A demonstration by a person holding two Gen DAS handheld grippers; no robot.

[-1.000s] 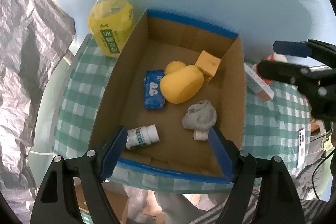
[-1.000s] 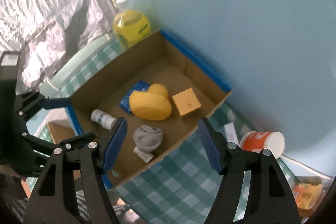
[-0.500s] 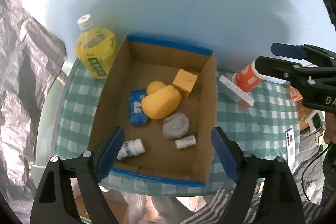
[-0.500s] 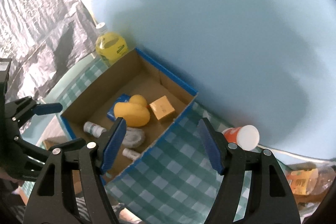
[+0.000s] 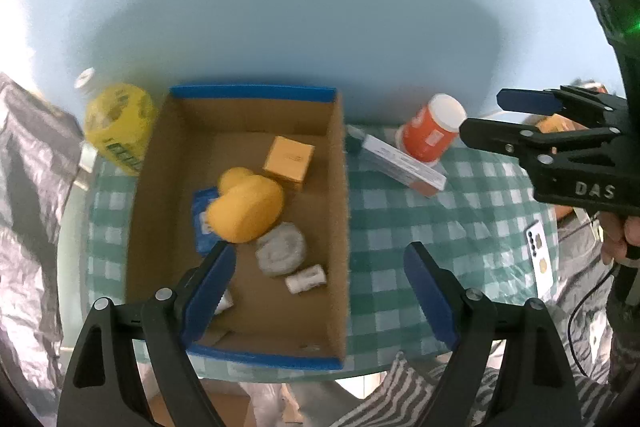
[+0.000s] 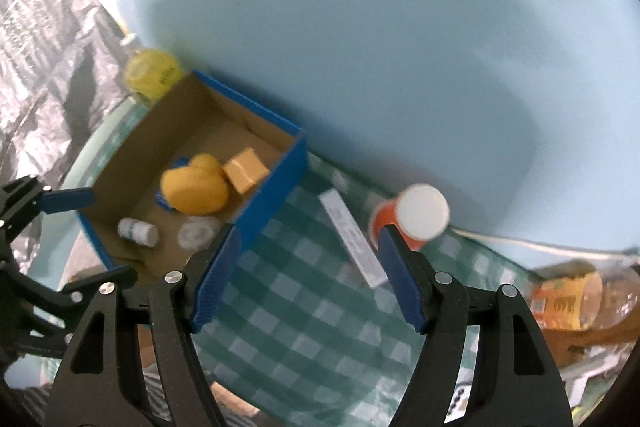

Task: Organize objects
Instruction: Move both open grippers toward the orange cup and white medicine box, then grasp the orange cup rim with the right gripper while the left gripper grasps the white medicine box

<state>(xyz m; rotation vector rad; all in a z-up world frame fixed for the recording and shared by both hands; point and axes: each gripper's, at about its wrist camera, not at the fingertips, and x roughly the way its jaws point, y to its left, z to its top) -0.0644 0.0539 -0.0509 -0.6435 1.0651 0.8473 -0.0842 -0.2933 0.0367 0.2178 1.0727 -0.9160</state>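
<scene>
1. The left gripper (image 5: 318,281) hangs above the table with its blue-padded jaws spread wide and nothing between them; its left finger overlaps the cardboard box (image 5: 338,211), its right finger is over the green checked tablecloth (image 5: 472,223).
2. The right gripper (image 6: 308,279) also has its jaws wide apart and empty, above the tablecloth at 3 o'clock of the box; in the left wrist view it shows at 2 o'clock, gripped by a hand (image 5: 620,239).
3. The blue-edged cardboard box sits open on the cloth, against the pale blue wall.
4. Inside it, a yellow rubber duck (image 5: 244,207) lies near the middle, partly over a blue packet (image 5: 202,223) at its 9 o'clock.
5. A small orange carton (image 5: 289,159) lies at 1 o'clock of the duck, just beside it.
6. A rolled grey cloth (image 5: 281,251) lies at 5 o'clock of the duck, with a small white tube (image 5: 306,278) touching or just beside it.
7. A small white pill bottle (image 6: 138,230) lies on its side near the box's front left corner.
8. Outside the box, a yellow drink bottle (image 5: 118,125) stands at its 10 o'clock.
9. A long white carton (image 5: 402,163) lies flat at 3 o'clock of the box, with an orange white-lidded canister (image 5: 430,131) just behind it.
10. A phone (image 5: 540,257) lies at the cloth's right edge.
</scene>
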